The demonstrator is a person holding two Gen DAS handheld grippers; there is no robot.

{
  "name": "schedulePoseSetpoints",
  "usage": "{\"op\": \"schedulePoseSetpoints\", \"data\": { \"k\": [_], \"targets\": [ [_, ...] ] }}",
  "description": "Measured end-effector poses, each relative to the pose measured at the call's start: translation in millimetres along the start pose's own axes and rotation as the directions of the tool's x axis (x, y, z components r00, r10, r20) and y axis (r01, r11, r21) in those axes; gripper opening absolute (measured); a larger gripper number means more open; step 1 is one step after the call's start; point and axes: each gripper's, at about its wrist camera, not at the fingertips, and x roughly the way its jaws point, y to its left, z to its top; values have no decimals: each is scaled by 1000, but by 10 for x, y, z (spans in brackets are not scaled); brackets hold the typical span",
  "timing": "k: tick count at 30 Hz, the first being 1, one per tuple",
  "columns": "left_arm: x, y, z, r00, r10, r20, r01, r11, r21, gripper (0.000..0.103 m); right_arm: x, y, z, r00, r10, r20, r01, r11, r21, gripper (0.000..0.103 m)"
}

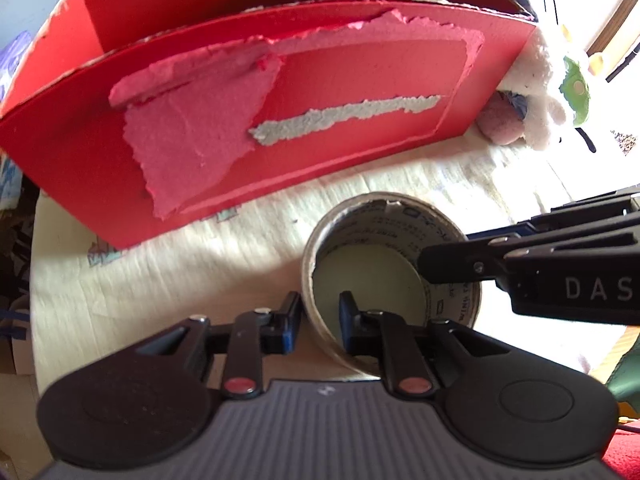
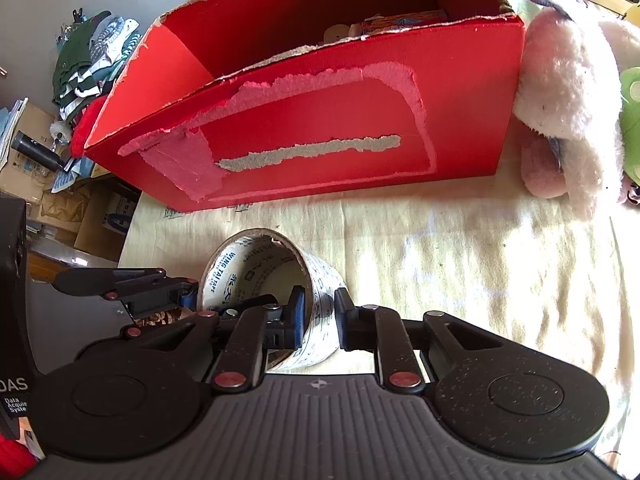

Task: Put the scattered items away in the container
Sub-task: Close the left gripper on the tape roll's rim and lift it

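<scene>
A roll of tape (image 1: 390,280) with a printed cardboard core sits on the cream cloth in front of the red cardboard box (image 1: 280,120). My left gripper (image 1: 319,322) straddles the roll's near-left wall, one finger inside and one outside. My right gripper (image 2: 319,316) straddles the opposite wall of the same tape roll (image 2: 276,292), one finger inside, one outside. Both pairs of jaws sit close against the wall. The right gripper's fingers (image 1: 460,264) reach into the left wrist view from the right. The red box (image 2: 320,120) holds a few items at its back.
A white and pink plush toy (image 2: 560,92) lies against the box's right end, with a green toy (image 2: 632,120) beyond it. Folded clothes (image 2: 92,56) and cardboard boxes (image 2: 100,216) sit off the table's left edge. The cream cloth (image 2: 460,260) covers the table.
</scene>
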Motion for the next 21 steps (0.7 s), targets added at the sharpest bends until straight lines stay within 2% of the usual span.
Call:
{"op": "schedulePoseSetpoints", "data": {
  "k": [7,11,15,18,21],
  "targets": [
    [-267,-256,79,999,-24,23,23,997,67,14,-411,-53,43,999,-16,42,16,1000,-10,17],
    [-514,-408,340,995,-48,84,37,991,131,14,-726,-62,163,992,-39,119,40,999,-7,17],
    [-797,-499,671,985,-73,155,44,982,181,14,-1043,-3,379,973,-58,223,65,998,-25,17],
    [-995,-508,894,977,-55,206,9,976,218,14,-1156,96,607,956,-46,290,64,996,-54,17],
    [-1156,-384,1120,967,1,253,-64,969,240,14,-1093,203,865,943,-13,334,44,995,-87,17]
  ]
}}
